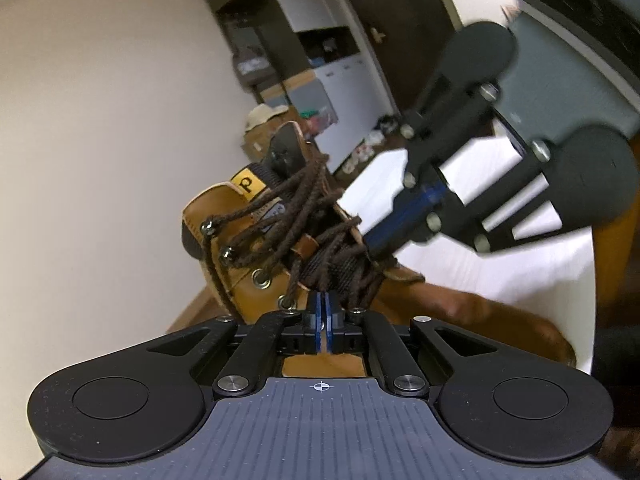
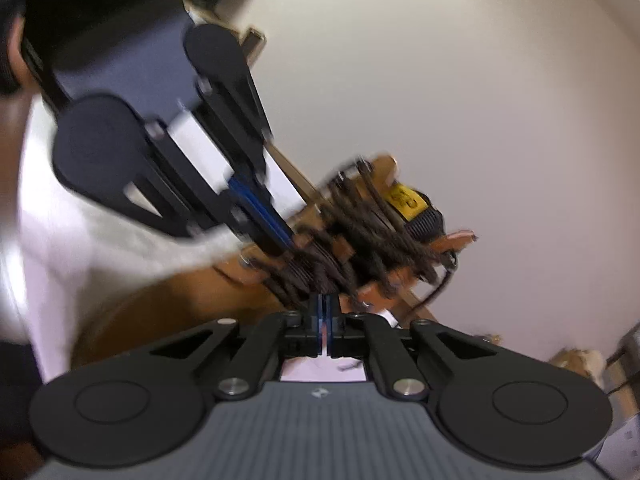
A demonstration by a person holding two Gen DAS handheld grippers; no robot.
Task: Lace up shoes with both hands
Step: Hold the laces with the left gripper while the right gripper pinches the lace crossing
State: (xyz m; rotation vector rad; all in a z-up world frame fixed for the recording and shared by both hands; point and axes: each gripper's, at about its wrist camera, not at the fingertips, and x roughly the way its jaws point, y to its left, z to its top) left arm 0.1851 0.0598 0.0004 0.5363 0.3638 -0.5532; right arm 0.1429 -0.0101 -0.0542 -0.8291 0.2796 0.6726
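Tan leather forms the boot (image 1: pixel 240 256), the largest task item; it sits directly ahead of both sets of jaws, lifted in front of a pale wall (image 1: pixel 100 140). Behind the boot is a person in a white shirt (image 1: pixel 460 264).

In the left wrist view, the boot's collar with its yellow tag (image 1: pixel 246 185) lies up and left of the jaws. 2 hooks and 2 eyelets run in a row down the boot's side toward the left fingertip.

Dark brown lace (image 1: pixel 296 216) crosses the tongue in several loose strands, all immediately ahead of the jaws.

Left gripper (image 1: pixel 323 300): the 2 blue pads are together, with only a thin slit between them. The tips sit at the lower lace strands over the tongue. Lace runs right up to the tips, but whether a strand is clamped between the pads cannot be told.

Right gripper (image 1: pixel 370 242): in the left wrist view it enters from the upper right, blurred, with its blue pads together and its tips against the lacing on the far side of the tongue. In the right wrist view its own pads (image 2: pixel 325 304) are likewise together, touching the lace bundle (image 2: pixel 360 232). Whether a strand is pinched cannot be told; the picture is blurred.

In the right wrist view, the left gripper (image 2: pixel 294 240) comes in from the upper left, tips at the lacing.
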